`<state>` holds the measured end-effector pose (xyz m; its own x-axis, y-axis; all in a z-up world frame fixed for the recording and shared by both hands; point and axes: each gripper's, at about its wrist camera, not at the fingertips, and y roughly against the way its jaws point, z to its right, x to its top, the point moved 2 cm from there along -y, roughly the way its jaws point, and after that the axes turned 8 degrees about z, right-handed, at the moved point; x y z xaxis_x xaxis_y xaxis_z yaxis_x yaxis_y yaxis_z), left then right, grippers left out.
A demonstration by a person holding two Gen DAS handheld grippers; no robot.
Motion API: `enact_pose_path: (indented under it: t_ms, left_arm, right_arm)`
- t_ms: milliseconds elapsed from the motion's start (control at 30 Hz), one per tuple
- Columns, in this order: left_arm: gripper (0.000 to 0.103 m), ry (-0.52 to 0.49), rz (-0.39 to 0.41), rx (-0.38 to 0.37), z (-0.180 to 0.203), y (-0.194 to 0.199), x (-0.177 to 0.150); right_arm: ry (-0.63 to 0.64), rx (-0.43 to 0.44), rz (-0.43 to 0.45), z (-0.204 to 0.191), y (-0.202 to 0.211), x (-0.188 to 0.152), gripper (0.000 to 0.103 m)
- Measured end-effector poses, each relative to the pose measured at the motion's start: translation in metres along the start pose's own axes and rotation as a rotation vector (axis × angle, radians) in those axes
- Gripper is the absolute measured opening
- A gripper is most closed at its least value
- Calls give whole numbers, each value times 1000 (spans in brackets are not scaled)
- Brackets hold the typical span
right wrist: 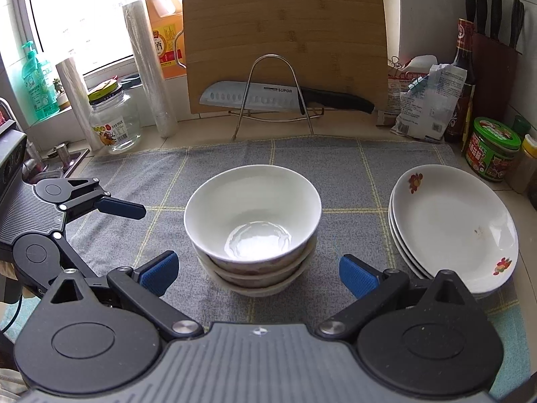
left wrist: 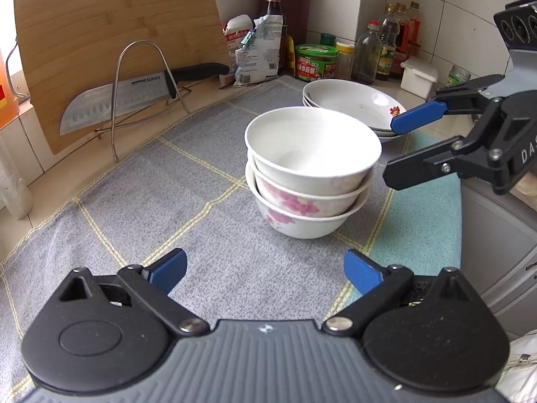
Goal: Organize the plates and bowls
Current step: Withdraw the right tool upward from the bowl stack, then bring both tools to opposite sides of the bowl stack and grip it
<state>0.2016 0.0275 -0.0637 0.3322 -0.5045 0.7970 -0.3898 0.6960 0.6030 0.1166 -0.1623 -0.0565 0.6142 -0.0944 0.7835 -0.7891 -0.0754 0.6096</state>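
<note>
Three bowls are nested in a stack (left wrist: 308, 168) (right wrist: 251, 215) on a grey checked cloth (left wrist: 134, 201) (right wrist: 352, 174); the top one is plain white, the lower two carry pink flowers. A stack of white plates (left wrist: 352, 100) (right wrist: 453, 225) with small flower prints sits to the right of the bowls. My left gripper (left wrist: 265, 270) (right wrist: 124, 241) is open, a short way back from the bowls, nothing between its blue pads. My right gripper (right wrist: 258, 273) (left wrist: 396, 149) is open too, its pads standing apart on either side of the bowl stack's near side without touching it.
A bamboo cutting board (right wrist: 285, 40) leans at the back, with a knife (right wrist: 255, 95) on a wire rack in front of it. Bottles, bags and jars (left wrist: 315, 60) crowd the back right corner. A glass jar (right wrist: 114, 124) and film rolls stand back left beside a sink (right wrist: 63, 158).
</note>
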Motion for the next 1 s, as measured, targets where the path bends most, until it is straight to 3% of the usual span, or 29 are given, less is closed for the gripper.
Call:
enact_pose_path:
  t_ms: [267, 367, 500, 633, 833, 1000]
  left_arm:
    - [99, -74, 7, -7, 4, -4, -13]
    - [99, -59, 16, -37, 1, -7, -13]
    - [99, -54, 5, -17, 0, -13, -11]
    - [99, -41, -9, 19, 0, -23, -8]
    - [99, 10, -44, 77, 11, -40, -7]
    - [99, 51, -51, 127, 19, -49, -3]
  right_arm:
    - [41, -114, -61, -3, -22, -27, 103]
    - [71, -131, -95, -3, -36, -35, 103]
    - [140, -124, -114, -3, -52, -40, 103]
    - [254, -79, -125, 0, -71, -43, 103]
    - [307, 135, -140, 22, -85, -38, 103]
    - [388, 251, -91, 33, -85, -39, 103]
